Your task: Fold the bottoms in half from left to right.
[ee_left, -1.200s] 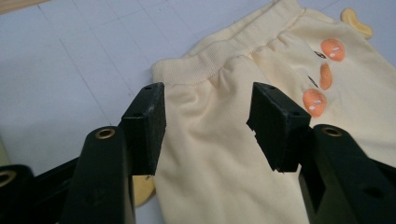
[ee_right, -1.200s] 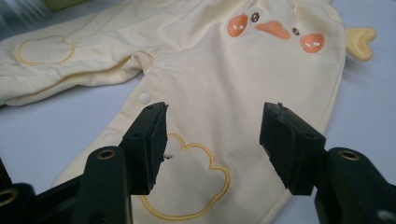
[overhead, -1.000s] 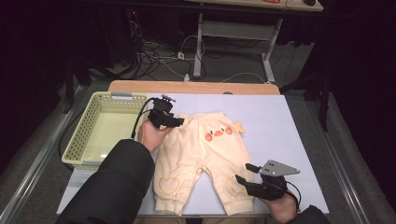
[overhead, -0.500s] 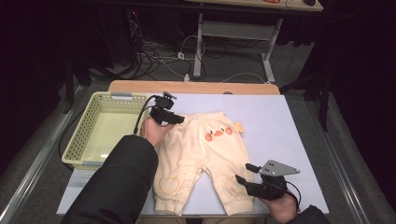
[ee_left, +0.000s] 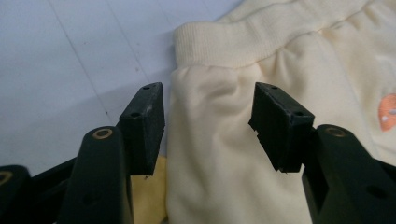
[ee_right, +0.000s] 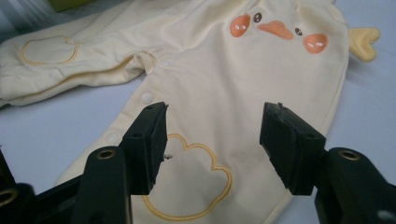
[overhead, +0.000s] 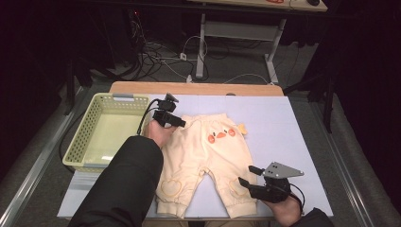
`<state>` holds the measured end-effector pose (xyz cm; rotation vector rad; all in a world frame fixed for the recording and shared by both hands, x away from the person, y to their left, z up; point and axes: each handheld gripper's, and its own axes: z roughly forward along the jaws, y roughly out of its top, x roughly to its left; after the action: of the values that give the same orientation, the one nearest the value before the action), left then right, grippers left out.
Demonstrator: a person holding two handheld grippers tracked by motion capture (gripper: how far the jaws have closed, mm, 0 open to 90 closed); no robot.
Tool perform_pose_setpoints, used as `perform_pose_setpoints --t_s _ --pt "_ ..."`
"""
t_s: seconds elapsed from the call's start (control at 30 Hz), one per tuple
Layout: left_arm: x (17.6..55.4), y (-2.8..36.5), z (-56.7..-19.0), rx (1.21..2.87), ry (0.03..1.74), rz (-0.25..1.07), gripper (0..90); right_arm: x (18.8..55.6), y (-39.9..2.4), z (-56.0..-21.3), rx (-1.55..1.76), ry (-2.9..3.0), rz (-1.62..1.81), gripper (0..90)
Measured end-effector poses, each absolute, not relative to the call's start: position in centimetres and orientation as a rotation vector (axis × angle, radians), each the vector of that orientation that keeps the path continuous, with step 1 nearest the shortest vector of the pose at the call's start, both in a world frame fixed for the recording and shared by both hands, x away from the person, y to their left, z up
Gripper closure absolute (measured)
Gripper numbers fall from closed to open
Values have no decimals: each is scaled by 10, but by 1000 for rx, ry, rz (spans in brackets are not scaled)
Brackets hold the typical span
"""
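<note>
From the high view, a pair of pale yellow baby trousers [overhead: 208, 163] lies flat in the middle of the light surface [overhead: 279, 123], waistband toward the far edge, legs toward the person. A yellow mesh basket [overhead: 82, 137] stands at the left side of the surface, just beside the trousers' waistband corner. The left tongs [overhead: 176, 121] hover at that corner, next to the basket's near wall. The right tongs [overhead: 248, 175] sit low at the cuff end of the right leg, with a grey plate on top and a cable behind. A dark sleeve [overhead: 123, 189] covers part of the left trouser leg. Behind the surface are cables on the floor and the legs of another desk.

In the left gripper view, the left tongs [ee_left: 208, 126] stand parted over the ribbed waistband [ee_left: 261, 37] and the gathered cloth below it; the pads do not press the fabric. Bare surface lies to one side.

In the right gripper view, the right tongs [ee_right: 212, 144] stand parted above a stitched paw patch [ee_right: 191, 186] on the leg, pads clear of the cloth. Farther off are an orange duck face [ee_right: 278, 30] and snap buttons.
</note>
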<state>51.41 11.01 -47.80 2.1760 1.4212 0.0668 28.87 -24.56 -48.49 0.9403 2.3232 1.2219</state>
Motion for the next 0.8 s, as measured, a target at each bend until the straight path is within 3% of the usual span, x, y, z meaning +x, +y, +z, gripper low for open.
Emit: perform_pose_setpoints --t_s 0.43,0.6,0.8 --pt "517 109 -489 2229 1450 47 466 289 -246 -485 940 2323 1224 420" --pt "517 108 -489 2247 1450 57 520 288 -245 -485 940 2324 1222 420" --pt "516 107 -488 2272 1451 53 648 288 -245 -485 942 2326 1218 419"
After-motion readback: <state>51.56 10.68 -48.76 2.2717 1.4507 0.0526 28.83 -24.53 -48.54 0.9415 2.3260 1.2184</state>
